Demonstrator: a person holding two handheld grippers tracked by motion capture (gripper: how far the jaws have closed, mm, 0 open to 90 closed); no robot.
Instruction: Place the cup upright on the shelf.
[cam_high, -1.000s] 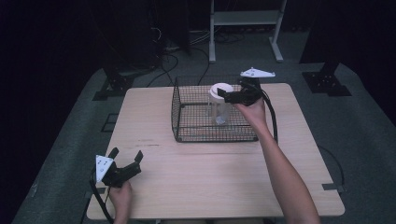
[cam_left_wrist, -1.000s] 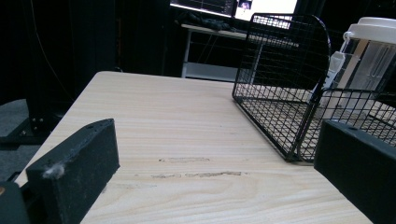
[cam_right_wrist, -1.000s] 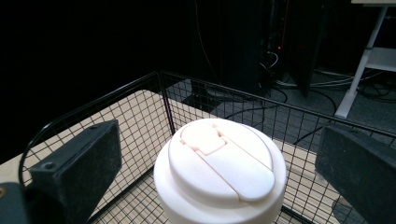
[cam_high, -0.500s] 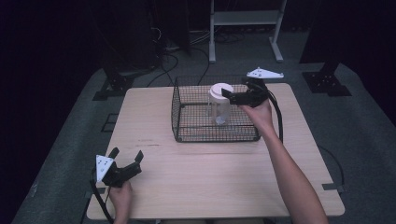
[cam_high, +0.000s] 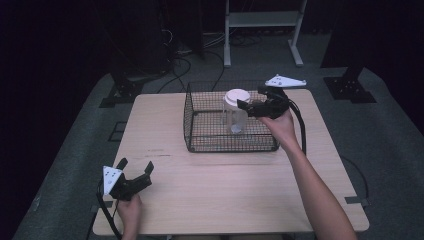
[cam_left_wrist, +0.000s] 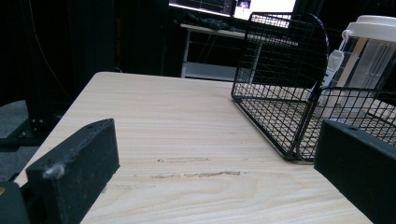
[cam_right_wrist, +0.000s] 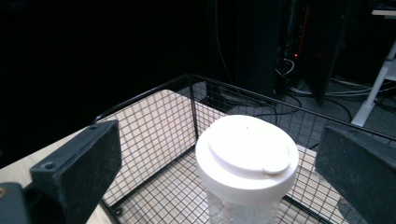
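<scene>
A clear plastic bottle (cam_high: 235, 116) with a white lid (cam_right_wrist: 246, 156) stands upright inside a black wire basket (cam_high: 200, 135) at the middle back of the wooden table (cam_high: 225, 200). My right gripper (cam_high: 252, 100) hovers at lid height just right of the bottle, open. In the right gripper view its jaws are spread wide, and the right gripper (cam_right_wrist: 217, 172) is a little short of the lid. My left gripper (cam_high: 135, 165) rests open near the front left corner. The left gripper (cam_left_wrist: 217, 172) has bare table between its jaws, with the basket (cam_left_wrist: 280, 102) and bottle (cam_left_wrist: 369, 60) farther off.
The basket's near side is low and its far wall is higher and curved. A white shelf frame (cam_high: 262, 20) stands behind the table, and black stand feet (cam_high: 350, 87) and cables lie on the grey floor around it.
My right gripper has drawn back slightly to the right from the bottle's lid. The bottle stays upright in the basket. The left gripper has not moved.
</scene>
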